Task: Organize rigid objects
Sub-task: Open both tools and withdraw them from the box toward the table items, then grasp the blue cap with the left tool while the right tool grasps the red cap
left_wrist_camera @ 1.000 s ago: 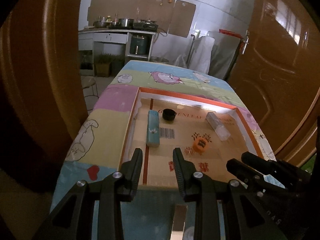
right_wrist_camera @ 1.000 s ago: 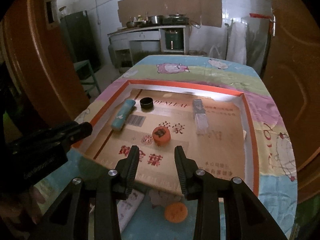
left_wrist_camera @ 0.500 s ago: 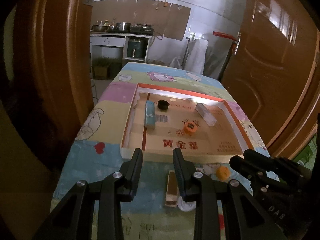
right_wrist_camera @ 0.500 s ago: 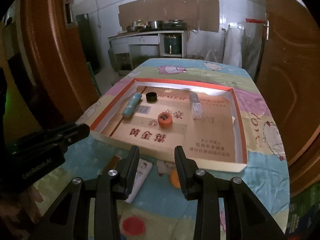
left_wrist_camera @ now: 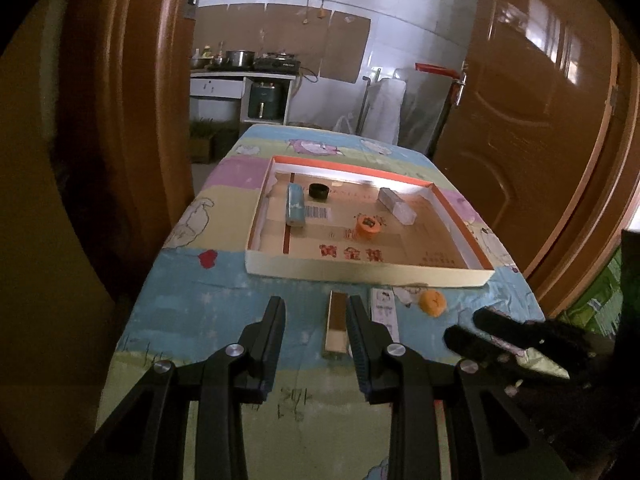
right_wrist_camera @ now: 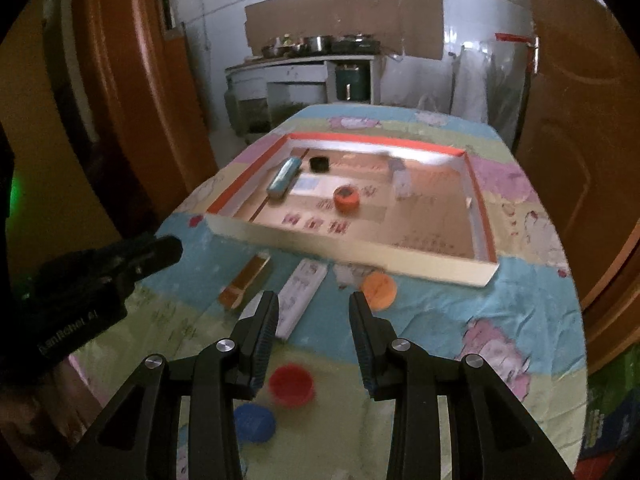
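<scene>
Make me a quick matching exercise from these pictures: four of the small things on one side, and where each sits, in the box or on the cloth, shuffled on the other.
Things:
1. black cap
2. blue bar
3. red cap
4. white remote

Places:
A. on the cloth, beside the brown bar
B. in the box, along its left wall
C. on the cloth, next to the blue cap
D. in the box, near its far wall

Pairs: 1-D, 2-B, 3-C, 4-A
</scene>
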Tool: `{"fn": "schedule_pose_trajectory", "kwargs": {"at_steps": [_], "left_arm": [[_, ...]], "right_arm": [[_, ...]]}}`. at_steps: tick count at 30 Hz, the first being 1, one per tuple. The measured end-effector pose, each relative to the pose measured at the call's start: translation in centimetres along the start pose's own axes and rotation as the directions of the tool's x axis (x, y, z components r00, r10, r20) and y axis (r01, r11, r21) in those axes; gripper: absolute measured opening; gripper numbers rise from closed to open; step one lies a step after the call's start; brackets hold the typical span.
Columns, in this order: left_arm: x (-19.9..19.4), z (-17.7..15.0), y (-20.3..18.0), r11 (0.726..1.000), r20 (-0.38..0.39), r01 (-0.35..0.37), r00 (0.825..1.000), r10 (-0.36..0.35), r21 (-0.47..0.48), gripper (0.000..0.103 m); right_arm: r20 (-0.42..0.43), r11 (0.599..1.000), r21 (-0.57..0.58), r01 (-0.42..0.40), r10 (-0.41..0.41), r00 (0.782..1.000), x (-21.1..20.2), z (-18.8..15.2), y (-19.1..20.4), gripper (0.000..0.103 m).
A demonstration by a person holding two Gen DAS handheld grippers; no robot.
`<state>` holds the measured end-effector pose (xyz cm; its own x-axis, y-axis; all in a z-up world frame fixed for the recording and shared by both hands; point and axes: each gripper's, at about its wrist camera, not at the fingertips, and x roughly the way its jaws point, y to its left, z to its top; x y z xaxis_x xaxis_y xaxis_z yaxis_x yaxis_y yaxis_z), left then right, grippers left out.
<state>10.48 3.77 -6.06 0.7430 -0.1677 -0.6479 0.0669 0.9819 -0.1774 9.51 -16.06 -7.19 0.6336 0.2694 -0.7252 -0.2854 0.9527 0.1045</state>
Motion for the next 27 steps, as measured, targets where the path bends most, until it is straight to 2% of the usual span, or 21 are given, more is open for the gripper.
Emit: {"fn": "schedule_pose_trajectory", "kwargs": {"at_steps": [9,22,23,24,27], "left_arm": [[-1.1,-2.0,0.5,1.000,-0.008,0.010,1.000,-0.010,0.009,0.031],[-1.6,-3.9,0.2,0.997,-0.020,0.062,0.998,-0.062,0.040,0.031],[-1.5,-4.1,0.1,0.997,-0.023,0.068,0.998,-0.067,0.045,0.031],[-1.5,-4.4,-0.1,0.996,-0.026,0.071,0.997,-0.070,0.051,0.031],[-1.3,-4.9,-0.6,0.994,-0.036,0.084,0.996,-0.082,0.065,0.031]], "right_arm": [[-0.079,0.999,-0.043,-0.004,0.000,0.997,2.2,-3.3,1.8,0.041],[-0.113,0.997,-0.068,0.041,-0.049,0.992,4.1,-4.2,2.2,0.041],[-0.113,0.997,-0.066,0.044,-0.052,0.992,4.0,-4.2,2.2,0.038],[-0.111,0.996,-0.065,0.054,-0.061,0.992,4.0,-4.2,2.1,0.030],[-0.108,0.998,-0.039,0.050,-0.054,0.993,3.8,-4.2,1.6,0.030]]}}
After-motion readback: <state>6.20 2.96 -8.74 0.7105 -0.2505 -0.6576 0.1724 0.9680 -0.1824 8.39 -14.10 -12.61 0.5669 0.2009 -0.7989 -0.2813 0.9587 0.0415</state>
